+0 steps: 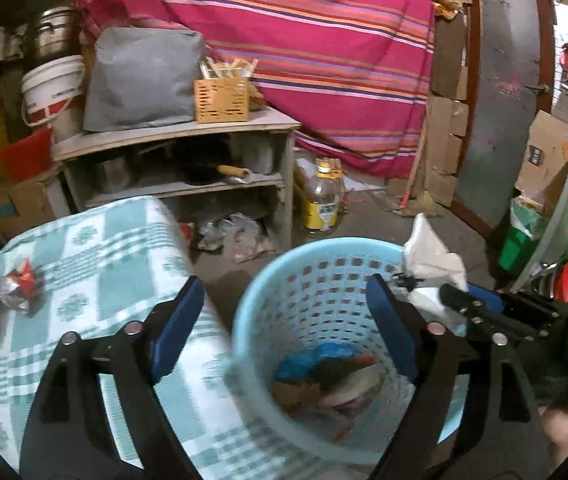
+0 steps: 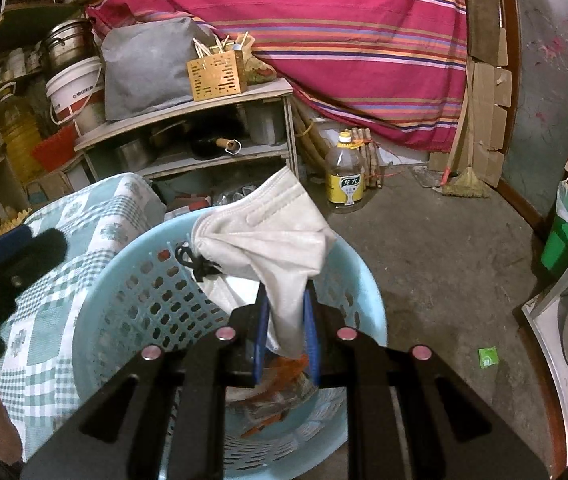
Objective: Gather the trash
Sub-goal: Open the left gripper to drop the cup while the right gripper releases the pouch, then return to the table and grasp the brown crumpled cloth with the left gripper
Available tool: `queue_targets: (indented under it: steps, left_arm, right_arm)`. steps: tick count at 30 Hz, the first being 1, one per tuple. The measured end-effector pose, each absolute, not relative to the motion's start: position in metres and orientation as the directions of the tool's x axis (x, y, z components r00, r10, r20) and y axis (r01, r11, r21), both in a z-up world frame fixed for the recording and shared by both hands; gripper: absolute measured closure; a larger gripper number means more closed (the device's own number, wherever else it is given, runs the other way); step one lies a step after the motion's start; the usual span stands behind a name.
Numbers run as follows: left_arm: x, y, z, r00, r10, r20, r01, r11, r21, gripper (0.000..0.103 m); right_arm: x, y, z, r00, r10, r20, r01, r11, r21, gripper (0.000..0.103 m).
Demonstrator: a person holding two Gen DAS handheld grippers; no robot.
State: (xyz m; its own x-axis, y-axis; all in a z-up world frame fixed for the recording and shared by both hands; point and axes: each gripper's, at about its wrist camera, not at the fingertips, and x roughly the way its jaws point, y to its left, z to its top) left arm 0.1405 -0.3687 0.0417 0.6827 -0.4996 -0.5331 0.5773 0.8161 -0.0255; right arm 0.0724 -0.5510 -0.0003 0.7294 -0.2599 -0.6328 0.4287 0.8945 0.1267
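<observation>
Above blue basket [image 2: 95, 304], near checked cloth [image 2: 83, 236]: right gripper [image 2: 287, 312], jaws narrow, pinching white face mask [image 2: 267, 236]; mask hangs crumpled over basket's far rim, black ear loop dangling. Left gripper [image 1: 284, 320]: jaws wide, nothing between, poised over basket mouth. Basket bottom: wrappers [image 1: 336, 392], blue and orange scraps. On cloth, left: crumpled red-silver wrapper [image 1: 17, 288]. Far: wooden shelf [image 2: 187, 116], oil bottle [image 2: 344, 172] on concrete floor, striped fabric [image 2: 324, 40] behind.
</observation>
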Motion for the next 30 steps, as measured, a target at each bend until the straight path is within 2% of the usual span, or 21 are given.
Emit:
queue_targets:
  steps: [5, 6, 8, 13, 16, 19, 25, 26, 30]
  left_arm:
    - [0.152, -0.327, 0.043, 0.732, -0.432, -0.527, 0.505, 0.863, -0.007, 0.013]
    - [0.154, -0.319, 0.043, 0.739, -0.419, -0.527, 0.491, 0.871, -0.004, 0.012]
    - [0.16, -0.3, 0.044, 0.757, -0.386, -0.527, 0.459, 0.889, 0.008, 0.011]
    - [0.176, -0.251, 0.044, 0.796, -0.305, -0.522, 0.38, 0.924, 0.039, 0.008]
    - [0.188, -0.218, 0.044, 0.817, -0.261, -0.514, 0.328, 0.944, 0.043, 0.006]
    - [0.199, -0.183, 0.045, 0.834, -0.219, -0.507, 0.281, 0.959, 0.047, 0.006]
    - [0.228, -0.114, 0.038, 0.856, -0.11, -0.506, 0.174, 0.982, 0.081, 0.006]
    - [0.234, -0.1, 0.036, 0.855, -0.089, -0.511, 0.152, 0.985, 0.082, 0.006]
    - [0.257, -0.055, 0.028, 0.833, -0.054, -0.551, 0.085, 0.996, 0.031, 0.006]
  right_arm:
    - [0.082, -0.54, -0.001, 0.72, -0.256, -0.644, 0.424, 0.898, 0.117, 0.08]
    - [0.084, -0.537, -0.001, 0.718, -0.257, -0.647, 0.424, 0.898, 0.115, 0.076]
    - [0.09, -0.531, -0.002, 0.708, -0.264, -0.655, 0.432, 0.895, 0.107, 0.055]
    - [0.101, -0.513, 0.002, 0.701, -0.278, -0.656, 0.444, 0.891, 0.097, 0.041]
    - [0.11, -0.499, 0.006, 0.71, -0.274, -0.648, 0.432, 0.897, 0.094, 0.038]
    - [0.122, -0.476, 0.012, 0.723, -0.28, -0.631, 0.412, 0.909, 0.069, 0.024]
    - [0.151, -0.431, 0.013, 0.751, -0.205, -0.627, 0.343, 0.933, 0.105, 0.023]
    - [0.156, -0.423, 0.014, 0.757, -0.191, -0.625, 0.333, 0.936, 0.116, 0.019]
    - [0.175, -0.386, 0.015, 0.791, -0.14, -0.596, 0.279, 0.949, 0.147, 0.017]
